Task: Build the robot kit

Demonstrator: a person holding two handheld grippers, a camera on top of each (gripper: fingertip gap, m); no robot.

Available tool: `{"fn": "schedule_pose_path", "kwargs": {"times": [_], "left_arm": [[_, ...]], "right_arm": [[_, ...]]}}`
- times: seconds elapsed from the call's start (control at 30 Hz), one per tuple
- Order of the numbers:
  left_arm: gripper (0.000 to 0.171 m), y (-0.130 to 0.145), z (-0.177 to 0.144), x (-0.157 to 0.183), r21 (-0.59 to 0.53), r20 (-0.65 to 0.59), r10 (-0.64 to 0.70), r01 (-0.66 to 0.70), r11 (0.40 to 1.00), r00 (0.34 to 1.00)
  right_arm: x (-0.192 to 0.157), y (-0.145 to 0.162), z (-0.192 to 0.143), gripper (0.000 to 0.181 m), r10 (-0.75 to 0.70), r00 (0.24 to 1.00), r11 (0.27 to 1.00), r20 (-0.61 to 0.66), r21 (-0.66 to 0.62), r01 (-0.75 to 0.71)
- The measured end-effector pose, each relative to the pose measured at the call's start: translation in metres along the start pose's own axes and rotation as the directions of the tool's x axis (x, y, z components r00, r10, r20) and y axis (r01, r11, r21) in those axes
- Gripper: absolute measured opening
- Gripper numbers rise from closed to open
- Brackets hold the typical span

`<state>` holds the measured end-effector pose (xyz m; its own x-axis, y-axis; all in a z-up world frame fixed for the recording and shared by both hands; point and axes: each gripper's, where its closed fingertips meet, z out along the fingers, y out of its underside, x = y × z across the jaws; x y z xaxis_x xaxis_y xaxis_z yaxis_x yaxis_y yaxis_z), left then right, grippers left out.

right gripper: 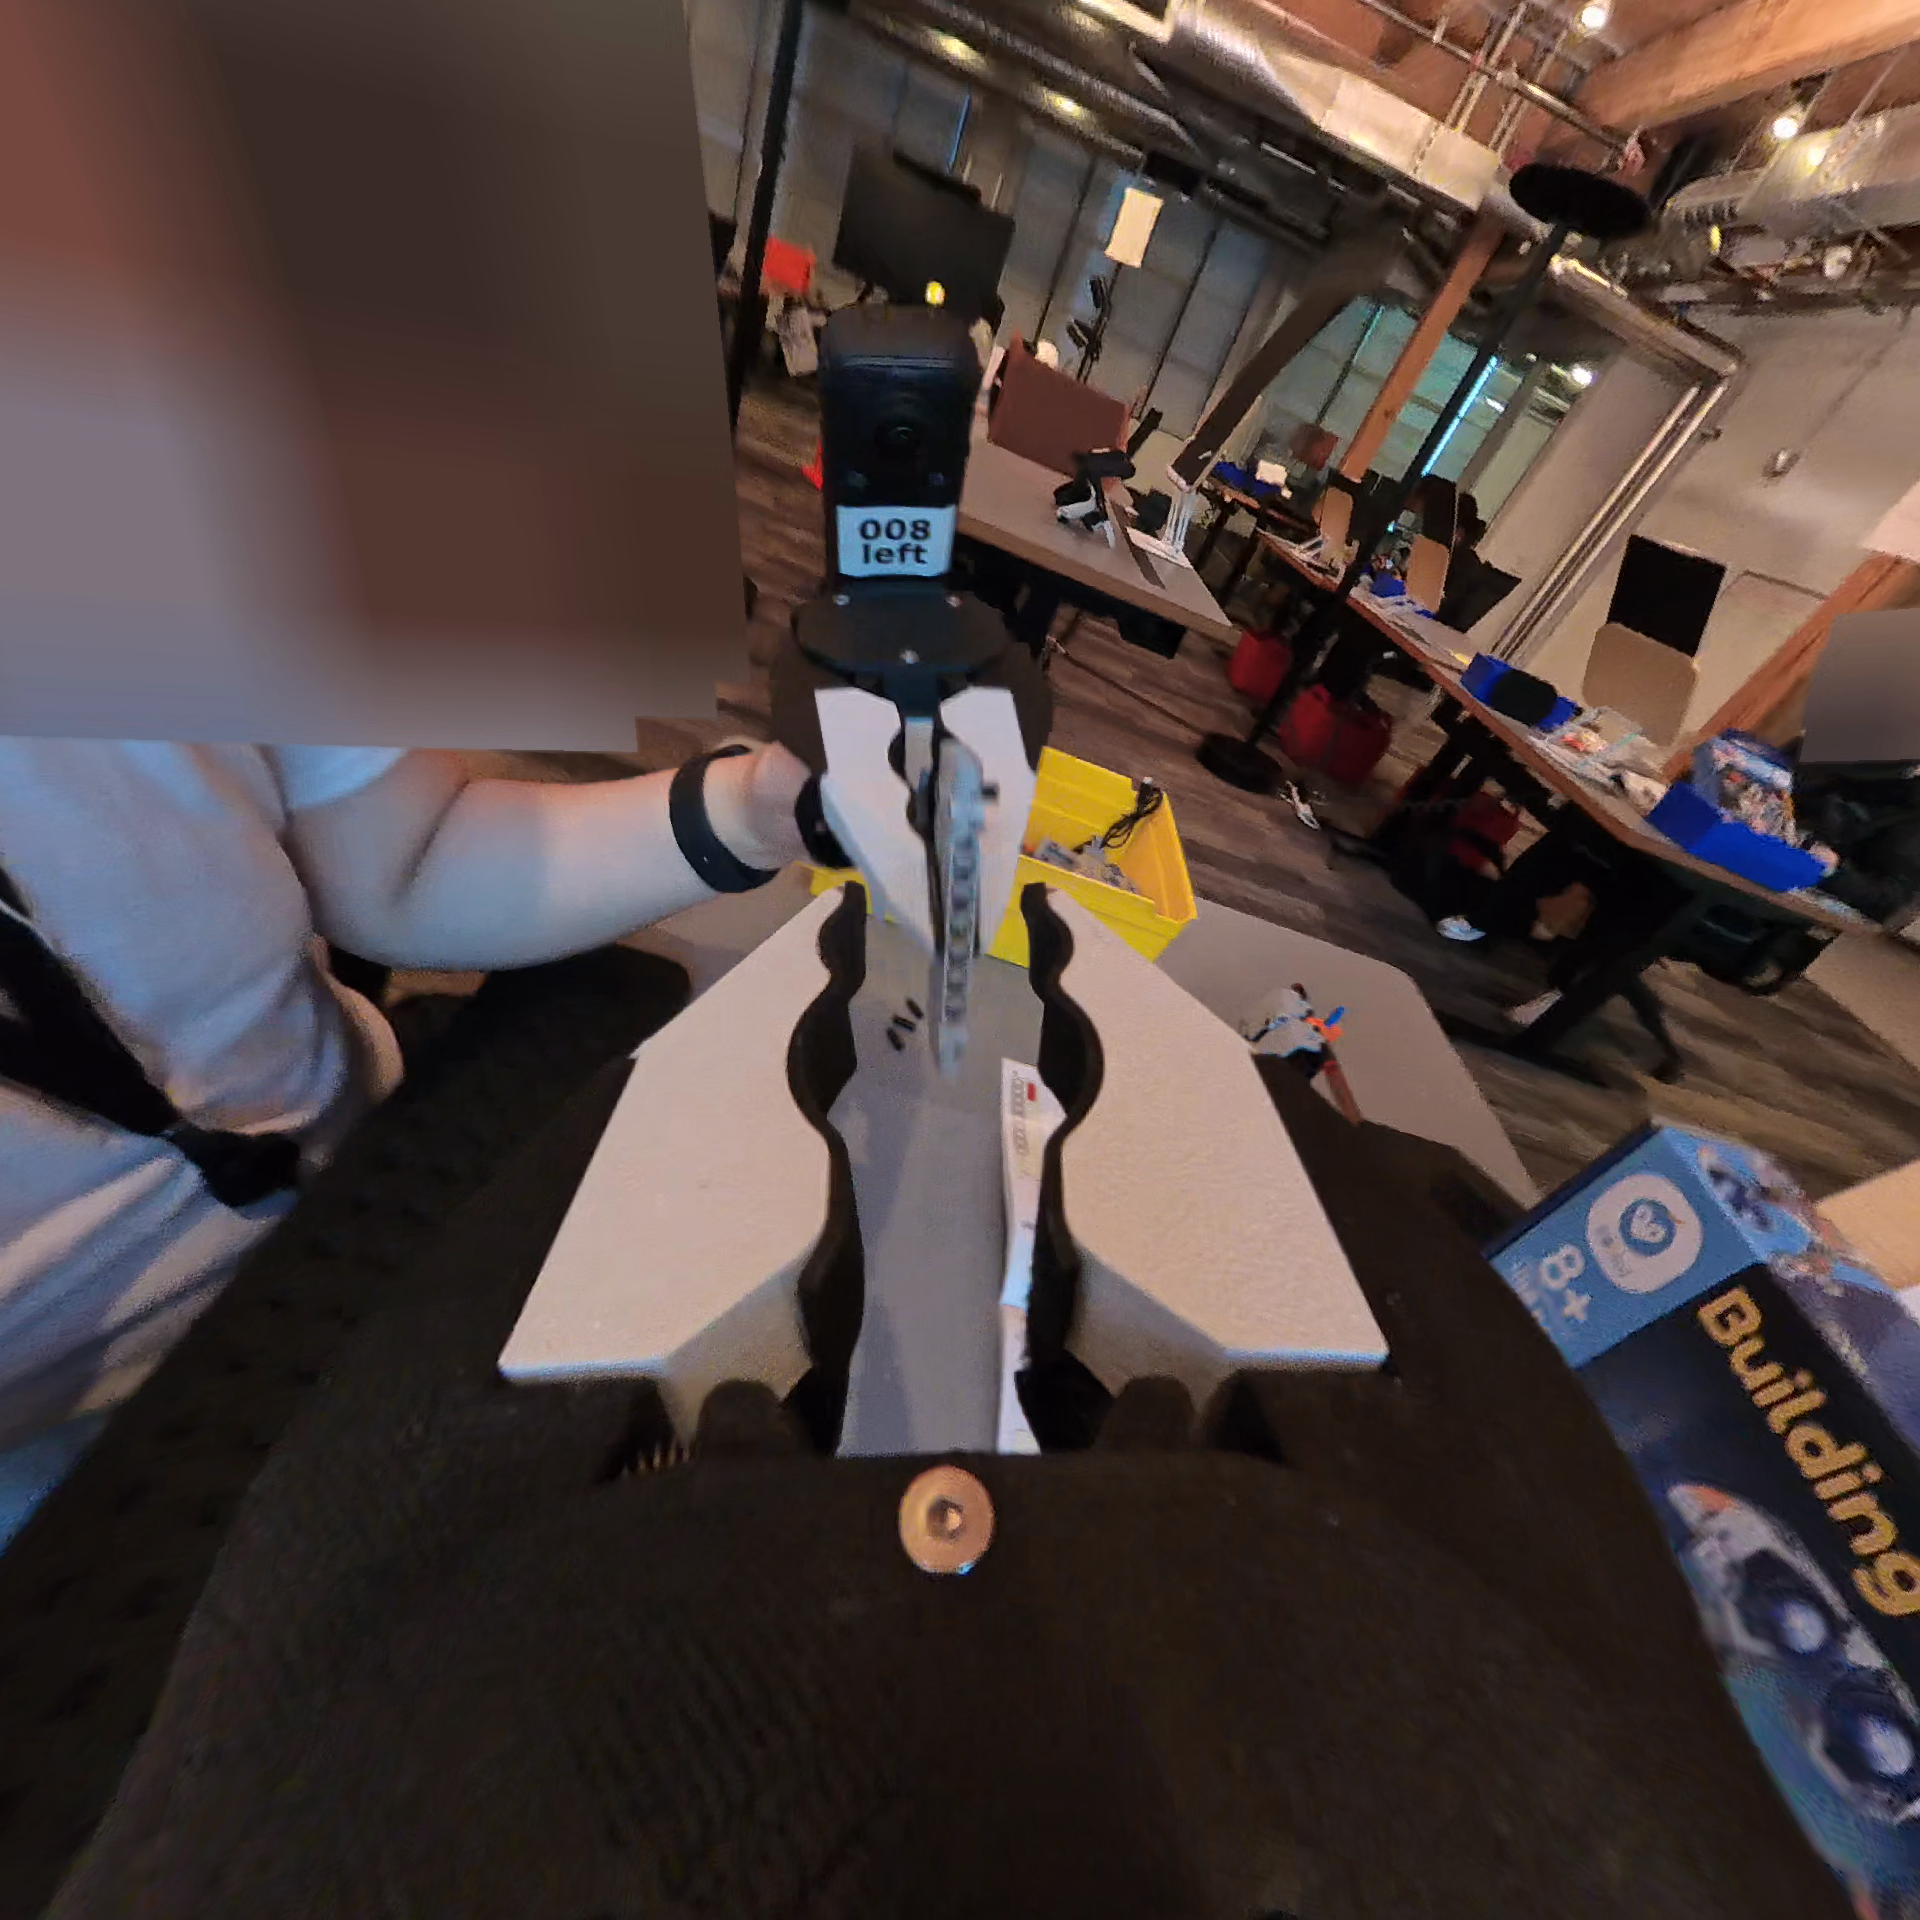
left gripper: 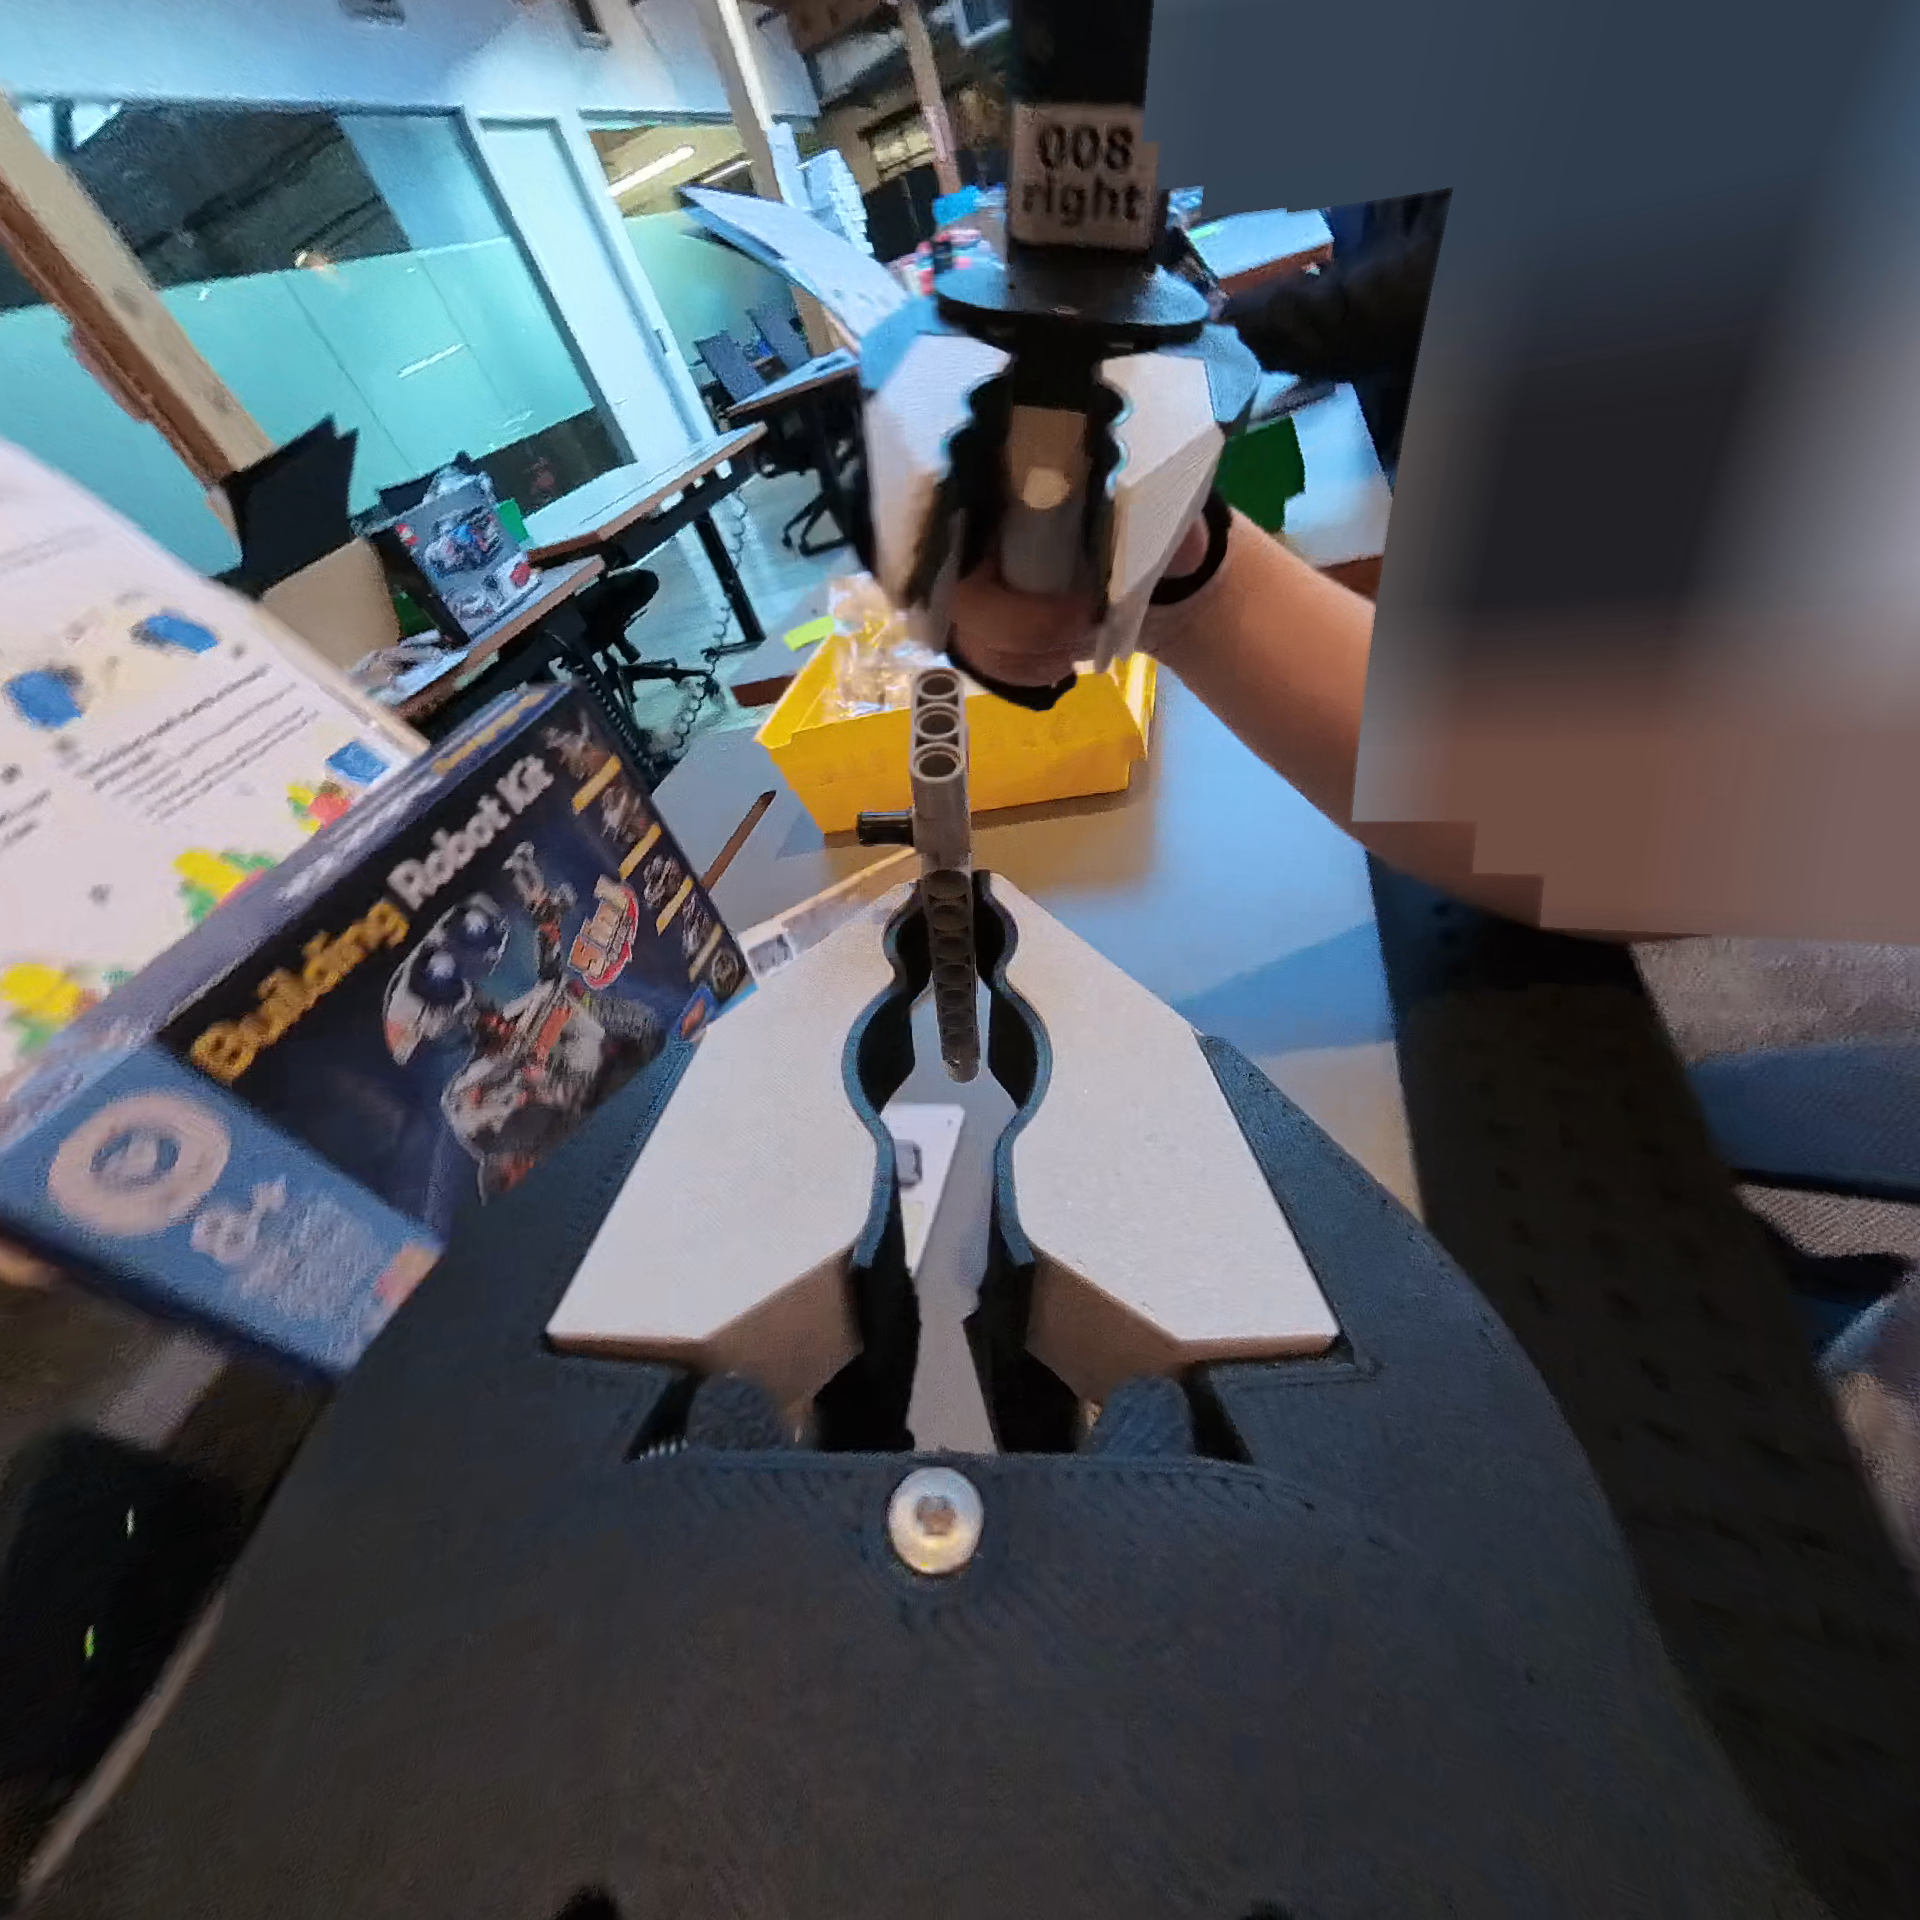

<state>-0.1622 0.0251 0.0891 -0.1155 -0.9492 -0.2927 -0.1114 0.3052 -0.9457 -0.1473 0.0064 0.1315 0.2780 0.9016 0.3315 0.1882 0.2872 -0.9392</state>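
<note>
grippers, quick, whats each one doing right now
Left gripper: shut on a grey beam with holes, a black pin in its side.
Right gripper: open, holding nothing.

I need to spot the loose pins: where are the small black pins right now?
In the right wrist view, the small black pins lie on the grey table, just left of the grey holed beam that the left gripper holds.

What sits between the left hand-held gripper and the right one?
Only the grey holed beam, clamped in the left hand-held gripper and reaching toward the open right hand-held gripper, a black pin in its side. Both wrist views show it.
</note>
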Motion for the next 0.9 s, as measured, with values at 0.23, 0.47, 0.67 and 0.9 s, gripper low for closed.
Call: {"fn": "schedule_pose_path", "kwargs": {"times": [0.23, 0.47, 0.67, 0.9], "left_arm": [[0.005, 0.022, -0.164, -0.02, -0.082, 0.329, -0.161, 0.198, 0.977, 0.931], [0.005, 0.05, -0.258, 0.002, -0.109, 0.506, -0.169, 0.257, 0.96, 0.846], [0.005, 0.075, -0.273, 0.016, -0.063, 0.463, -0.288, 0.355, 0.933, 0.838], [0.005, 0.071, -0.242, 0.015, 0.107, 0.245, -0.46, 0.448, 0.888, 0.853]], "right_arm": [[0.032, 0.068, 0.063, 0.022, 0.227, 0.965, 0.939, -0.133, -0.232, -0.253], [-0.025, 0.2, 0.224, 0.012, 0.244, 0.95, 0.88, 0.197, -0.457, -0.131], [-0.03, 0.243, 0.264, 0.012, 0.199, 0.927, 0.83, 0.318, -0.558, 0.013], [-0.057, 0.067, 0.266, 0.033, 0.387, 0.769, 0.897, 0.509, -0.016, -0.441]]}}
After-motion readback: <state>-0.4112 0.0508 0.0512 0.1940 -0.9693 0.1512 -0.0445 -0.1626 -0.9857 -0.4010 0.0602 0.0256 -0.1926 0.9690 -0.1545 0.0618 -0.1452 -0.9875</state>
